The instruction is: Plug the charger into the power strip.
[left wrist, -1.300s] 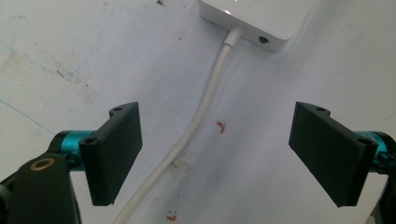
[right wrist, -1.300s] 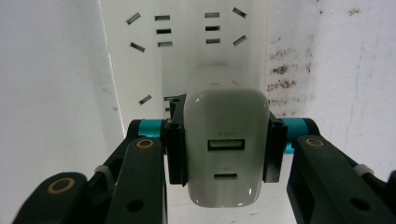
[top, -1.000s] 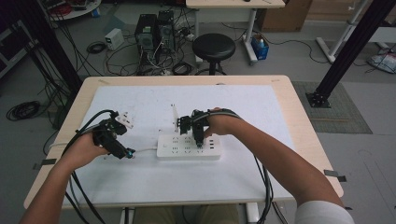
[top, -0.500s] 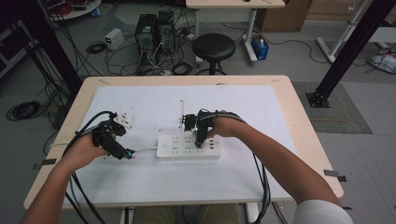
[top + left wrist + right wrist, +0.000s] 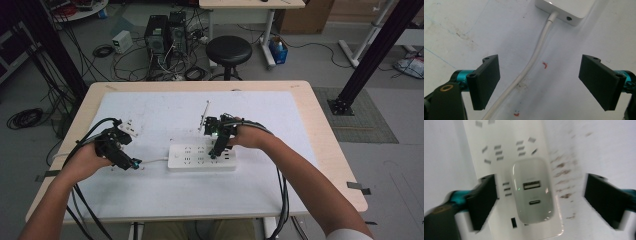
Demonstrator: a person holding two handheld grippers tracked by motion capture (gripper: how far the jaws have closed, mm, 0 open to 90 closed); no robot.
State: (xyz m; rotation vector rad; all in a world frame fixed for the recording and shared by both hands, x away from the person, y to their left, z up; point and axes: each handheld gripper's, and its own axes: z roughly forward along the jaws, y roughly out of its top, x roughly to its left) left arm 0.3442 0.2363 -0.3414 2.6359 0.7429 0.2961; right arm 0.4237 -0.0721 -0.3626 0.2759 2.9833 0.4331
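Directly between the spread jaws of the right gripper (image 5: 537,202), in its own view, sits the white charger (image 5: 534,191), seated on the white power strip (image 5: 499,157) with its two USB ports facing the camera; neither jaw touches it, and there is a gap on each side. Its long axis runs along the jaws' line of sight, so the flat pads face its two long sides, which looks right for a squeeze once the jaws close. From above, the right gripper (image 5: 216,141) hangs over the right half of the power strip (image 5: 200,157), clearly the nearer hand to the charger. Farther left, the left gripper (image 5: 120,150) is also spread, straddling the strip's white cord (image 5: 529,67) without gripping it, just off the strip's left end. Beyond, a white plug (image 5: 131,128) lies on the table mat (image 5: 165,110).
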